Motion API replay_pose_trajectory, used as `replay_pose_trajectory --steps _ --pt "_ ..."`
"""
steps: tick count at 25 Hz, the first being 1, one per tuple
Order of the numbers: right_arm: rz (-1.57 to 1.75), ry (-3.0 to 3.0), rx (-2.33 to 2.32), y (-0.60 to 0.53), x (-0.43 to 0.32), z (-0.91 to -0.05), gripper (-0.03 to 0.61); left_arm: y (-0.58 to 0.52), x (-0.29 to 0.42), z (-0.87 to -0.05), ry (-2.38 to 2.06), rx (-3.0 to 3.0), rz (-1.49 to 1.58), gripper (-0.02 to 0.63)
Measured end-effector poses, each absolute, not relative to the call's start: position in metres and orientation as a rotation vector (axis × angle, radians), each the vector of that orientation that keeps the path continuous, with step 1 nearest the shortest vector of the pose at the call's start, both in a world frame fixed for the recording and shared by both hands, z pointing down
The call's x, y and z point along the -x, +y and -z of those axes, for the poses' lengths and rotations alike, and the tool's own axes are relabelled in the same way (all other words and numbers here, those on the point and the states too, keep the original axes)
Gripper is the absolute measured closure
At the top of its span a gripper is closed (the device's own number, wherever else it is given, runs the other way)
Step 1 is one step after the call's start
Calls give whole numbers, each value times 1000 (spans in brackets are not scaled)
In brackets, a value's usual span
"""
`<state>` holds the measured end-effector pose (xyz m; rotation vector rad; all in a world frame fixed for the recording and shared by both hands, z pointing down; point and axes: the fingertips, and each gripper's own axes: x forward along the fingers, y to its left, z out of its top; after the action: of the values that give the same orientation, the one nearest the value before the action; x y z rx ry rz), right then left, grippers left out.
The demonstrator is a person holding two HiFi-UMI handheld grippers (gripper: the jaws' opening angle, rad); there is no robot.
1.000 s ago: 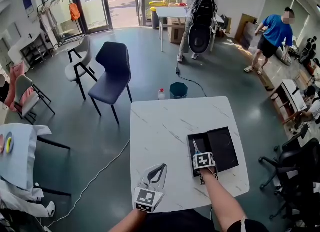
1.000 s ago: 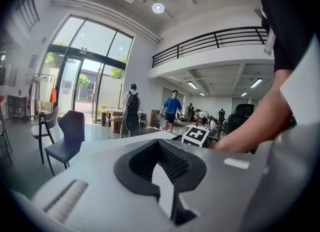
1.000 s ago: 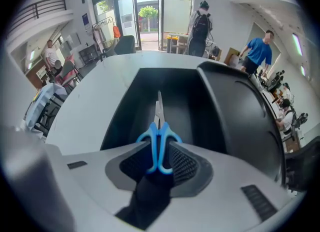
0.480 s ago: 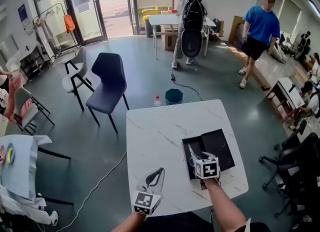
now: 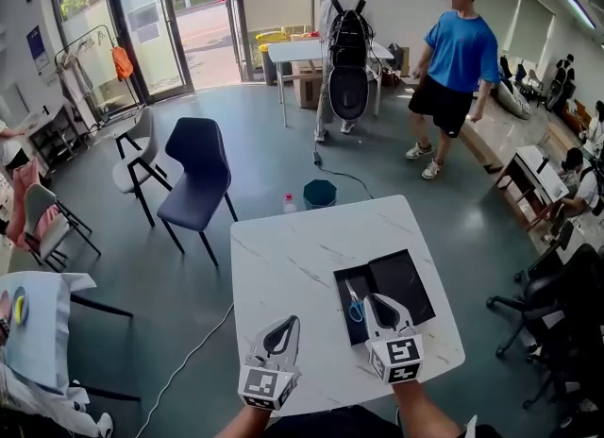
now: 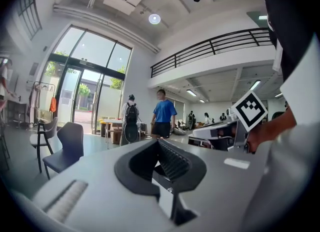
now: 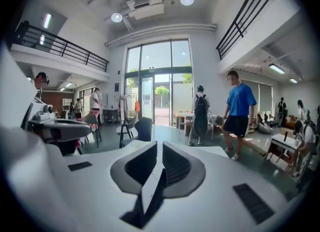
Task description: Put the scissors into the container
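Note:
The scissors (image 5: 353, 306), with blue handles, lie in the left half of the black container (image 5: 406, 280) on the white table (image 5: 293, 266). My right gripper (image 5: 379, 302) hovers just right of them near the container's front edge. Its jaws are closing, stand a narrow slit apart and hold nothing (image 7: 159, 147). My left gripper (image 5: 287, 325) sits to the left above the table's front part, shut and empty (image 6: 158, 143). The right gripper's marker cube shows in the left gripper view.
A teal bin (image 5: 319, 193) and a small bottle (image 5: 290, 203) stand on the floor beyond the table. A dark blue chair (image 5: 195, 176) stands at the far left. A person in blue (image 5: 456, 58) and a person with a backpack (image 5: 345, 49) are farther back.
The right gripper has let go of the scissors, which now lie in the container, and has drawn back toward me. The person in blue has walked leftward.

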<state>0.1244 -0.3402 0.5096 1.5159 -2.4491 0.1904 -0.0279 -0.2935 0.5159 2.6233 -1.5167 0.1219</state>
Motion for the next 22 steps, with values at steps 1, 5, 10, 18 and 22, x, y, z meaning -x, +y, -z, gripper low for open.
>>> replay_pose_trajectory --steps 1,5,10,18,22 --pt "-171 -2474 -1524 -337 -124 -505 545 -293 28 -513 -1522 -2612 -111 606" --pt "-28 -2572 -1581 -322 -121 -484 568 -293 27 -511 -1533 -2571 -121 606" --pt "43 -2597 -1592 -310 -118 -472 569 -293 28 -514 -1533 -2592 -137 606" --pt "78 -2591 -1552 -310 -116 -474 569 -291 23 -498 -1587 -2615 -124 607" --pt "94 -2603 -1557 -313 -114 -472 569 -291 25 -504 -1606 -2641 -126 606"
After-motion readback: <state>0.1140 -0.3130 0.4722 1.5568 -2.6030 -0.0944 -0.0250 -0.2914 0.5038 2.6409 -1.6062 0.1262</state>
